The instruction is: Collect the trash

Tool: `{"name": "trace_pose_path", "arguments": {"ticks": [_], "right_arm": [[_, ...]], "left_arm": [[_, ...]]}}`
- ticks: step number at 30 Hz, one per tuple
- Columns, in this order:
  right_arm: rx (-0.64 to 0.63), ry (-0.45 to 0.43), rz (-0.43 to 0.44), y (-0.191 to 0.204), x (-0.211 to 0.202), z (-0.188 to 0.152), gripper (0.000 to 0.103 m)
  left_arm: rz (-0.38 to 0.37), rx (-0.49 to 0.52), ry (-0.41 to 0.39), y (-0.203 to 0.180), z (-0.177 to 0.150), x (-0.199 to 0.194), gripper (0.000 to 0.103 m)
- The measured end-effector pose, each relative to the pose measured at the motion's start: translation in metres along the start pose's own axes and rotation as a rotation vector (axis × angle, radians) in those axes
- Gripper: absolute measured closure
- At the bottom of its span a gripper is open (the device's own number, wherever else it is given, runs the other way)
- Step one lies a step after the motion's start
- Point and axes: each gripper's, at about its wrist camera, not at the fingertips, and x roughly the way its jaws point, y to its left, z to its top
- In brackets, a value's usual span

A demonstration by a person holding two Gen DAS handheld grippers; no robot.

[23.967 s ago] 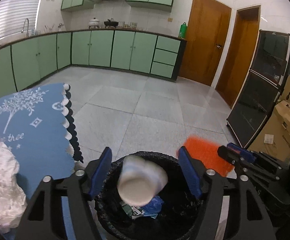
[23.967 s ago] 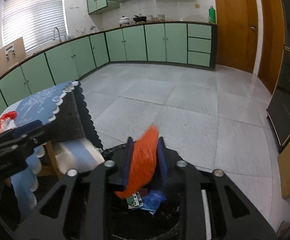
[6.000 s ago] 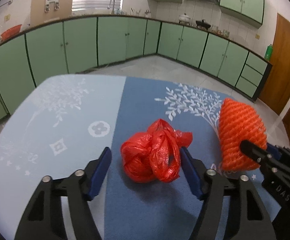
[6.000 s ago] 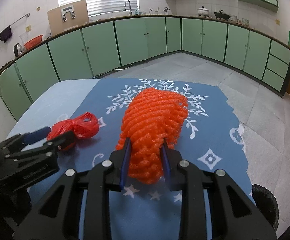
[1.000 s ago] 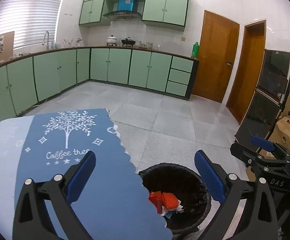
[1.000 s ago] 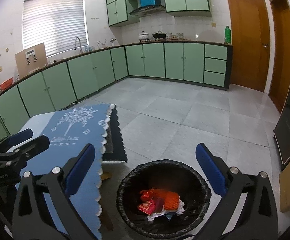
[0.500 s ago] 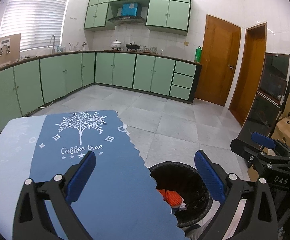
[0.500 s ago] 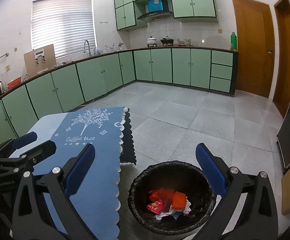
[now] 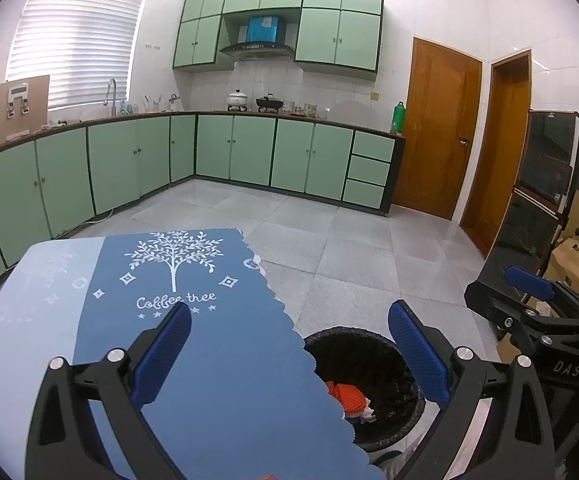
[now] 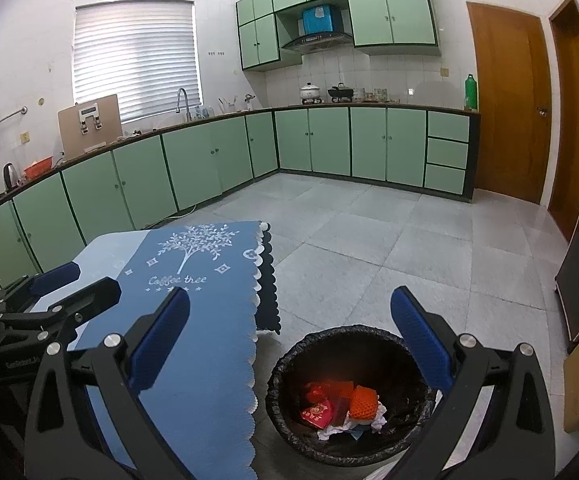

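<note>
A black-lined trash bin (image 10: 289, 364) stands on the floor beside the table and also shows in the left wrist view (image 9: 369, 344). It holds an orange foam net (image 10: 363, 398), red plastic (image 10: 316, 407) and white paper (image 10: 331, 431). My left gripper (image 9: 289, 354) is open and empty above the table edge. My right gripper (image 10: 289, 340) is open and empty, raised above the bin and the table edge. The blue tablecloth (image 9: 217, 344) bears nothing in either view (image 10: 205, 320).
Green cabinets (image 9: 249, 152) line the far walls. Wooden doors (image 9: 437, 132) stand at the right. A dark cabinet (image 9: 541, 208) and cardboard boxes (image 9: 577, 264) are at the far right. Grey tiled floor (image 10: 369, 248) lies beyond the bin.
Both grippers have risen and drawn back from the bin, so more of the tablecloth shows. Both stay open and empty.
</note>
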Motion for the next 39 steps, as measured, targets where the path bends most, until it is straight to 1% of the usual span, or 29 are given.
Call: {"name": "trace_pose_path", "arguments": {"ticks": [14, 39], "right_arm": [[-0.017, -0.031, 0.005, 0.006, -0.014, 0.002, 0.005], [-0.024, -0.034, 0.009, 0.010, -0.012, 0.004, 0.005]], "left_arm": [[0.003, 0.000, -0.028, -0.001, 0.002, -0.013, 0.006], [0.007, -0.003, -0.033, 0.001, 0.002, -0.020, 0.006]]}}
